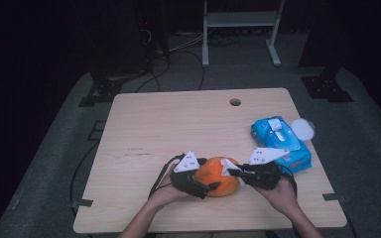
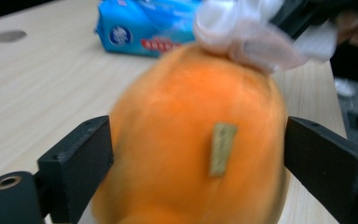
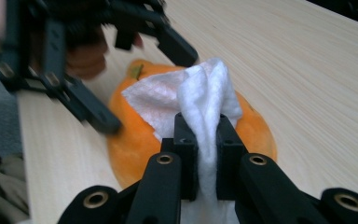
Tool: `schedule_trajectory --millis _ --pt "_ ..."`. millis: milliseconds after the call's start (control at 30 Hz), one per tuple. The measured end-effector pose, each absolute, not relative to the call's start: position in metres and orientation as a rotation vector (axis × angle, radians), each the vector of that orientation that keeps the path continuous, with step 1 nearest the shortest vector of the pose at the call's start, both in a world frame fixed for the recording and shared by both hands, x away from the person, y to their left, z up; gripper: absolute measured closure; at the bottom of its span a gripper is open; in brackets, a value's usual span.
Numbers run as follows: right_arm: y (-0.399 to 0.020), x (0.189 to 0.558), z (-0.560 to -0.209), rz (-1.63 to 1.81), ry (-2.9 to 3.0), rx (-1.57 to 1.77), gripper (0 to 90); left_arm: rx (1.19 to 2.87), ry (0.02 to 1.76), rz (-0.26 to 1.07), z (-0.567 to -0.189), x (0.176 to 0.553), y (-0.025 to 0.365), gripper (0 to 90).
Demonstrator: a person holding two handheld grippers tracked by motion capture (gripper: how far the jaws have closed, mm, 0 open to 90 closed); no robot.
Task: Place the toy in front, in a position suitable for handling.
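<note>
The orange fruit (image 1: 217, 177) is laid lengthwise across the bench (image 1: 154, 124), straddled by the wide left claw (image 1: 209, 187); a white wipe (image 3: 200, 100) is pinched by the right claw (image 3: 204, 140).

An orange pumpkin-like fruit (image 1: 217, 181) lies on the table in the lower centre of the high view, a small tan label on its blurred side. A crumpled white wipe (image 3: 200, 100) rests on top of it.

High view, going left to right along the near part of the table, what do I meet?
Left gripper → round orange fruit → right gripper pinching a white wipe → blue wet-wipe pack → white round lid.
</note>
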State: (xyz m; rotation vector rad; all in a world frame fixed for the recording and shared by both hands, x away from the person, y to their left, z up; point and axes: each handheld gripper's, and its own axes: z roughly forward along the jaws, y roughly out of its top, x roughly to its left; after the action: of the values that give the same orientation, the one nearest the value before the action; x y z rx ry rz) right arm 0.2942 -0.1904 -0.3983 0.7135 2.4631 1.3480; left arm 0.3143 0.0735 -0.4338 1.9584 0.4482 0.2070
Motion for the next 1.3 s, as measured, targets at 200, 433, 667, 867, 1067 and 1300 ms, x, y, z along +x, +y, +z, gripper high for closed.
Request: schedule_trajectory --millis 200,433,667,867,1067,1300 --pt "-0.212 0.306 -0.407 1.370 2.447 0.833 81.9 1.990 0.429 0.139 -0.446 0.322 0.080 8.3" --pt "-0.207 0.304 -0.405 1.388 2.437 0.845 81.9 2.017 0.386 0.294 -0.451 0.313 0.068 17.3" --pt "-0.214 0.303 -0.396 1.492 2.397 0.861 81.9 2.006 0.418 0.215 -0.408 0.301 0.074 23.2" --pt "-0.200 0.310 -0.416 1.378 2.481 0.883 81.9 2.081 0.499 0.240 -0.421 0.304 0.072 23.1" --pt "-0.187 0.294 -0.393 1.478 2.459 0.757 81.9 2.063 0.528 0.269 -0.420 0.304 0.063 22.8" --pt "-0.176 0.287 -0.395 1.397 2.491 0.672 82.1 2.071 0.430 0.264 -0.418 0.300 0.064 18.0"
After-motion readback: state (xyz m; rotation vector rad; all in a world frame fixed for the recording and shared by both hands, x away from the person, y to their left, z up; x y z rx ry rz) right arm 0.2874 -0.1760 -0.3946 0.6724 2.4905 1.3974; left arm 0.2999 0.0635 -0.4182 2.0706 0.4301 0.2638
